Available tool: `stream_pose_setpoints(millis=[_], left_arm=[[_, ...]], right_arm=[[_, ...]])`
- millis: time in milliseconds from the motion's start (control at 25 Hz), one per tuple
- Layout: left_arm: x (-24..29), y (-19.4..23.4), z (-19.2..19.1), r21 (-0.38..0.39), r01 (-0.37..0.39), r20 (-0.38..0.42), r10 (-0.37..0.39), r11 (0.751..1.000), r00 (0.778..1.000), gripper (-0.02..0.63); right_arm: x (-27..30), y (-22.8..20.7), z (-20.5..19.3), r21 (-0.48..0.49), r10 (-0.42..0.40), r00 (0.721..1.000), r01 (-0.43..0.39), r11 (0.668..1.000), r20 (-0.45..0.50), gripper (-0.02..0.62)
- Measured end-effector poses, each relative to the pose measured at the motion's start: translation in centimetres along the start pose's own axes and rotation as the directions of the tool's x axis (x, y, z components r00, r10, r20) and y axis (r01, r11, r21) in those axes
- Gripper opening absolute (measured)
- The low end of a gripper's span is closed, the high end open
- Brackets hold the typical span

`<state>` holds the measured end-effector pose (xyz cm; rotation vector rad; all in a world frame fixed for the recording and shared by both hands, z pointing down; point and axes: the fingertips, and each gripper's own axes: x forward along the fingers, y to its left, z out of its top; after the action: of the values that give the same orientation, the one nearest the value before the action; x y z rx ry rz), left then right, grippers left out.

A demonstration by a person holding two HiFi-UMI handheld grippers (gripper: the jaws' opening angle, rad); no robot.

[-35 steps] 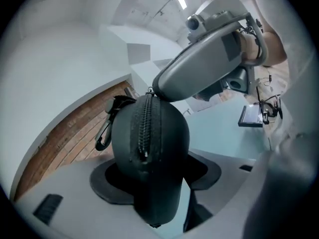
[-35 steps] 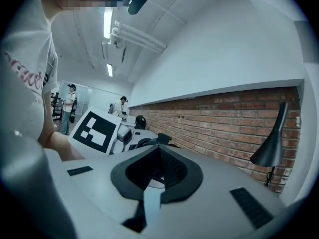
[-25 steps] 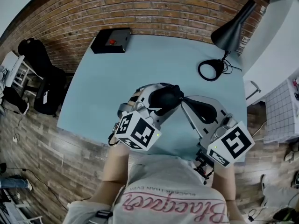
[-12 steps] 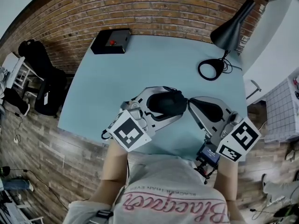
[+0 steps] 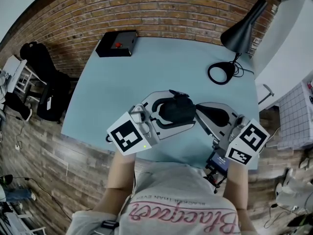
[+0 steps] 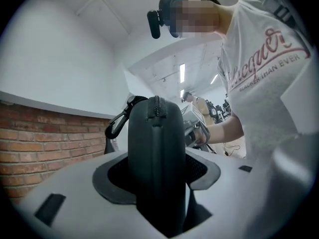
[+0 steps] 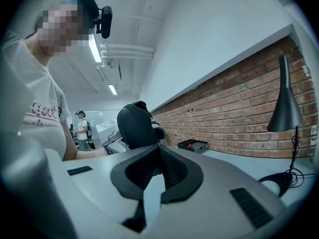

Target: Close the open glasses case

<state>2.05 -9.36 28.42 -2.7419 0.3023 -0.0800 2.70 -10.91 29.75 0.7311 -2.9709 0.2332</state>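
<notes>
Your left gripper (image 5: 165, 114) is squeezed tight on the black glasses case (image 5: 180, 109), up above the blue table (image 5: 122, 72). Hold it still. Your right gripper (image 5: 199, 110) is pinched shut on what looks like the zip pull (image 7: 158, 133). Drag it smoothly along the zip. Since a second ago, your left gripper swung out leftward and turned the case. The right one hardly moved.

Soft even indoor light, heavy fisheye distortion, dark vignetted corners
</notes>
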Motion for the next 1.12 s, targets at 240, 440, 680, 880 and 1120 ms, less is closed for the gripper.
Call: stream_pose_setpoints(millis=[240,440,680,880,1120], left_arm=[[0.2,0.9,-0.2,-0.183,-0.057,0.050,0.067,0.981,0.996,0.262],[-0.4,1.6,0.1,-0.289,-0.037,0.170,0.090,0.956,0.981,0.262],[-0.6,1.7,0.2,-0.329,-0.001,0.220,0.077,0.944,0.972,0.262],[-0.2,1.7,-1.0,-0.345,-0.012,0.162,0.072,0.939,0.984,0.264],[0.6,0.9,-4.2,-0.265,-0.061,-0.049,0.050,0.962,0.998,0.275]], right_arm=[[0.4,-0.6,-0.4,0.002,-0.022,1.000,0.022,1.000,0.000,0.020],[0.7,-0.5,-0.3,0.015,-0.007,1.000,0.007,1.000,0.000,0.020],[0.4,-0.4,-0.7,0.086,0.036,0.999,-0.037,0.996,0.016,0.020],[0.5,-0.8,-0.9,0.041,-0.022,1.000,0.022,0.999,0.002,0.020],[-0.1,-1.0,-0.7,0.007,-0.043,0.999,0.043,0.999,-0.010,0.020]])
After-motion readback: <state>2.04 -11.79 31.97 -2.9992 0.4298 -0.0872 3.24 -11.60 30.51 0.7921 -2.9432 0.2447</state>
